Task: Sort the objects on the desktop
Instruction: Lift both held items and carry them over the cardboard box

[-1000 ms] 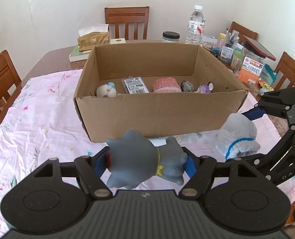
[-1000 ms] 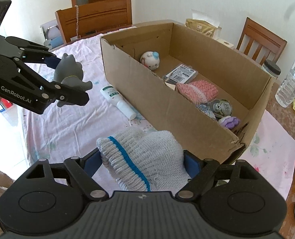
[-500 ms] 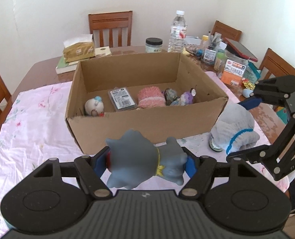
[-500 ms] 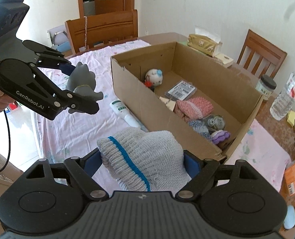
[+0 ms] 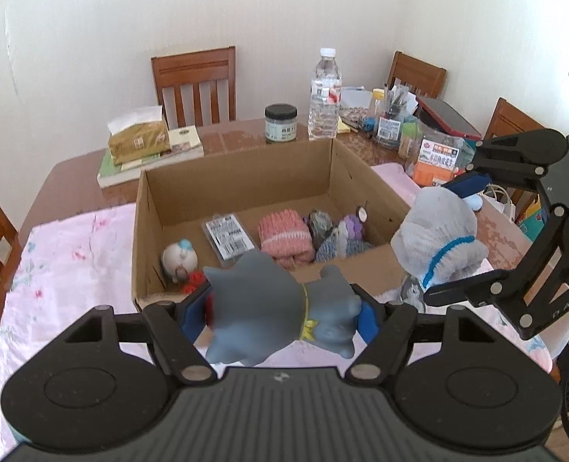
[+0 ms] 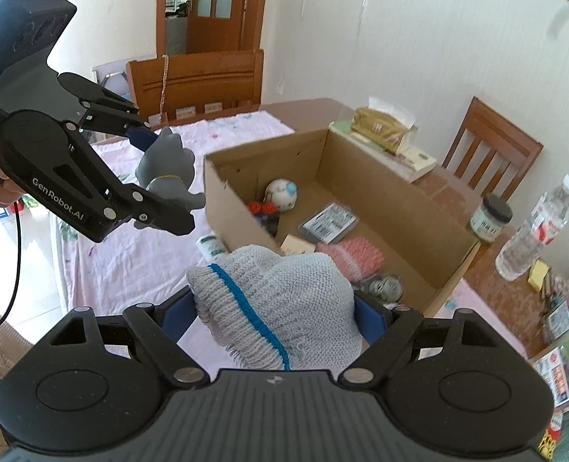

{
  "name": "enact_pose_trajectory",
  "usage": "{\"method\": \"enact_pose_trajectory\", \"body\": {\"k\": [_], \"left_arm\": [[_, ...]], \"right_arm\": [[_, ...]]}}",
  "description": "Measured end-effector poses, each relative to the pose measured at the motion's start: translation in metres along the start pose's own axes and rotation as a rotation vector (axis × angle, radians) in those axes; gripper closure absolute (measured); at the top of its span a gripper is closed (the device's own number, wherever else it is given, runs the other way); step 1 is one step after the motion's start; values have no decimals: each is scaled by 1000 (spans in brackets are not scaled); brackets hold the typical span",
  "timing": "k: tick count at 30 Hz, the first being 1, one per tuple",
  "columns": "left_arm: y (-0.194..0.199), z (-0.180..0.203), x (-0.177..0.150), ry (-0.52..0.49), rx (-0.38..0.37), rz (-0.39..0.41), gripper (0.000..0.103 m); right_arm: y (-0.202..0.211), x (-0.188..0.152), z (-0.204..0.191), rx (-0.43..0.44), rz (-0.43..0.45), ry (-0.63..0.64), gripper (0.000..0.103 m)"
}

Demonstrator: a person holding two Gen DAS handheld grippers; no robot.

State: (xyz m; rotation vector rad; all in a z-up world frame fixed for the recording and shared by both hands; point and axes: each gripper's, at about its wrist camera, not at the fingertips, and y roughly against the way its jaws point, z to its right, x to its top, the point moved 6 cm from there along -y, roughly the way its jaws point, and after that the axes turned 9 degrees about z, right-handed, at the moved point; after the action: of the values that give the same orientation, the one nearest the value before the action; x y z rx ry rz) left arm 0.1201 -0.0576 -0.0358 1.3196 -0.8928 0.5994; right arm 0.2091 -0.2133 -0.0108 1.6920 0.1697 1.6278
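My left gripper is shut on a grey rubber animal toy with a yellow collar, held in the air before the near wall of the open cardboard box. My right gripper is shut on a grey knitted glove bundle with a blue stripe, also lifted, at the box's near right corner. Each gripper shows in the other's view: the glove bundle and the grey toy. Inside the box lie a white round toy, a barcoded packet, a pink knitted item and small grey and purple things.
A white tube lies on the pink floral cloth beside the box. Behind the box stand a tissue box, a dark-lidded jar, a water bottle and desk clutter at the right. Wooden chairs ring the table.
Both grippers have risen with their loads, so the views now look down into the box from higher up. Their grips on the toy and the glove bundle are unchanged.
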Motion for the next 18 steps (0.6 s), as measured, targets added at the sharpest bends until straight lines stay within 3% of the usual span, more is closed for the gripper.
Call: {"method": "enact_pose_trajectory", "body": {"k": [18], "left_arm": [[-41, -24, 44, -36, 14, 49, 29]], "right_arm": [[-18, 30, 43, -86, 57, -55, 15]]}}
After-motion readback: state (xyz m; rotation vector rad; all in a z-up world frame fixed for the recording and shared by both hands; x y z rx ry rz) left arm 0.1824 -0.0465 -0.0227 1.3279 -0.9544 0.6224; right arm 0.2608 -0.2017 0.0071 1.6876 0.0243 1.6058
